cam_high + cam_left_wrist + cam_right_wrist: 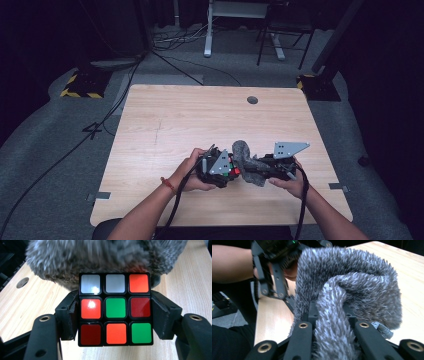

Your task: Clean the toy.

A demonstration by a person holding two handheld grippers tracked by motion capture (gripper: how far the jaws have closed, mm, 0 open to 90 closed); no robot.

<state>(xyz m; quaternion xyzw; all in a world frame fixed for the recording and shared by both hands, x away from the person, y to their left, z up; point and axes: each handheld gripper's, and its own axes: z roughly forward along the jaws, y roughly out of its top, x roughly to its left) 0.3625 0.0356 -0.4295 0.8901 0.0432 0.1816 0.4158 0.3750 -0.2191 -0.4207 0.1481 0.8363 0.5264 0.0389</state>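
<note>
Fuzzy grey cloth [105, 257] blurred, cut off at top.

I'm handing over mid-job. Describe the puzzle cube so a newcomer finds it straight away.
Start at the light wooden table and go to its near edge, where the person's two hands meet. The puzzle cube sits clamped in the left hand-held gripper, just left of the fuzzy grey cloth held by the right hand-held gripper. It is the only hard, black-framed block of coloured squares there.

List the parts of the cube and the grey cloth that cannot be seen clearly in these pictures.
- Puzzle cube: left gripper view shows one face; the other faces are turned away.
- Same cube, high view: too small, mostly behind the left gripper.
- Fuzzy grey cloth: right gripper view, cut off at the bottom edge.
- Right gripper: jaw tips buried in cloth.
</note>
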